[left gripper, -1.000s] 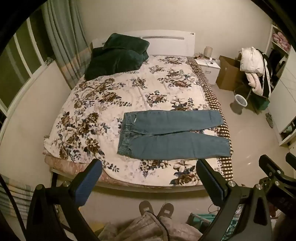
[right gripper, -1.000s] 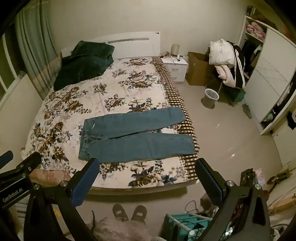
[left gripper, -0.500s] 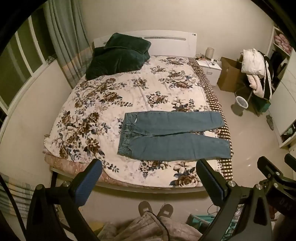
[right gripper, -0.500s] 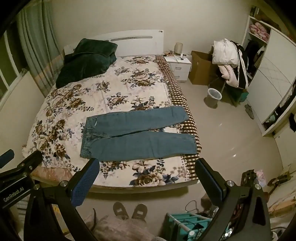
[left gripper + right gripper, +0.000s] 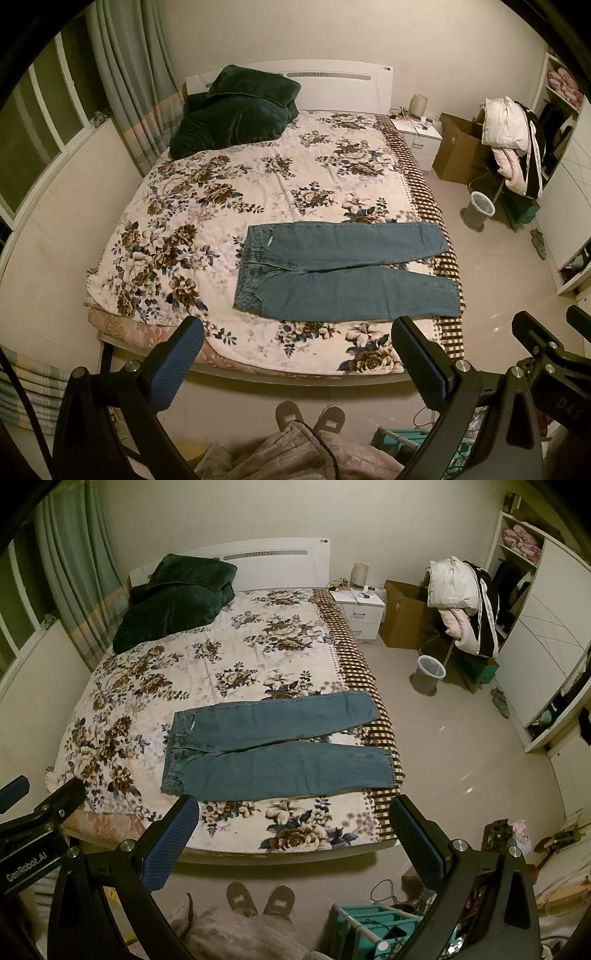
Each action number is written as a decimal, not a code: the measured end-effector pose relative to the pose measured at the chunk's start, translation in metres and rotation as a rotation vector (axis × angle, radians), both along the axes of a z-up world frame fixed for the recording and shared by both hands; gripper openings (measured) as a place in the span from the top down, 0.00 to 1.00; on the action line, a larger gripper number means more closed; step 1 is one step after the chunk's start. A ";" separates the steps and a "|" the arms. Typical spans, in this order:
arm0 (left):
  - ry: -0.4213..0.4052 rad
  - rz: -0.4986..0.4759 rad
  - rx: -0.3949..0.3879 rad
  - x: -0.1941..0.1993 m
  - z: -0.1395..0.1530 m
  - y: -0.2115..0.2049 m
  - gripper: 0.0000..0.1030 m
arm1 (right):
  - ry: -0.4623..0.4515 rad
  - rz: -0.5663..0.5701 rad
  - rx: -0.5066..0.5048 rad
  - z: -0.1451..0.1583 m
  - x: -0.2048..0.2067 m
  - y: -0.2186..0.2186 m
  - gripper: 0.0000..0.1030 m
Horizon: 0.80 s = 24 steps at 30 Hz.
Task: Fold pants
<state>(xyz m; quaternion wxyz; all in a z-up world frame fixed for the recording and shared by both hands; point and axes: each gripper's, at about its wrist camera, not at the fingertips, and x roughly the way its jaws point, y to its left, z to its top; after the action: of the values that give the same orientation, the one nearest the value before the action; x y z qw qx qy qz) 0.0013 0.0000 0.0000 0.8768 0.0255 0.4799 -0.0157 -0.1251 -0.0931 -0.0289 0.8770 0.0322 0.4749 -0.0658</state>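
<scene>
Blue jeans lie flat on the floral bedspread, waistband to the left, both legs spread toward the right edge of the bed. They also show in the right wrist view. My left gripper is open and empty, held high above the foot of the bed, apart from the jeans. My right gripper is open and empty at the same height. Part of the right gripper's body shows at the right of the left wrist view; the left gripper's body shows at the left of the right wrist view.
A dark green blanket is heaped at the head of the bed. A white nightstand, a cardboard box, a chair piled with clothes and a bin stand right of the bed. A teal rack and my slippers are below.
Both views have shifted slightly; the bed and jeans sit a little lower and nearer in frame. The jeans have not moved. Both grippers stay open.
</scene>
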 end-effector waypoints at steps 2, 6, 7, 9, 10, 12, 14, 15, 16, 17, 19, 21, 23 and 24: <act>-0.001 0.000 0.004 0.000 0.000 0.000 0.00 | 0.002 0.002 0.000 0.001 0.001 -0.002 0.00; -0.002 0.001 0.002 0.000 0.000 0.000 0.00 | 0.003 0.003 0.001 0.002 0.002 -0.002 0.00; -0.002 0.001 0.001 -0.001 -0.002 0.002 0.00 | 0.002 0.004 0.004 0.002 0.002 -0.003 0.00; -0.001 0.001 0.003 0.000 -0.002 0.002 0.00 | 0.005 0.006 0.007 0.002 0.003 0.006 0.00; -0.002 0.000 0.002 0.000 -0.002 0.002 0.00 | 0.006 0.012 0.008 -0.001 0.013 0.012 0.00; -0.001 0.001 0.001 0.000 -0.002 0.002 0.00 | 0.008 0.012 0.008 -0.002 0.015 0.015 0.00; -0.001 -0.001 0.002 0.000 -0.002 0.002 0.00 | 0.012 0.015 0.010 -0.002 0.017 0.014 0.00; -0.001 0.000 0.000 0.003 0.000 0.003 0.00 | 0.013 0.017 0.012 -0.003 0.017 0.014 0.00; -0.001 0.001 0.001 0.003 0.000 0.003 0.00 | 0.013 0.017 0.011 -0.003 0.018 0.014 0.00; 0.000 0.000 0.001 0.003 0.001 0.003 0.00 | 0.012 0.017 0.011 -0.003 0.018 0.013 0.00; -0.001 0.000 0.002 0.003 0.000 0.003 0.00 | 0.012 0.016 0.013 -0.003 0.017 0.013 0.00; -0.001 0.000 0.001 0.003 0.000 0.003 0.00 | 0.012 0.017 0.012 -0.003 0.018 0.014 0.00; -0.001 0.001 0.000 0.004 0.000 0.004 0.00 | 0.013 0.017 0.012 -0.003 0.018 0.014 0.00; -0.001 0.001 0.002 0.003 0.000 0.003 0.00 | 0.013 0.018 0.013 -0.003 0.019 0.015 0.00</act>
<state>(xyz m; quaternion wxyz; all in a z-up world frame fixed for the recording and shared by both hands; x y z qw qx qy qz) 0.0043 0.0031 0.0005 0.8770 0.0262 0.4795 -0.0150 -0.1066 -0.0776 -0.0321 0.8742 0.0334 0.4814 -0.0550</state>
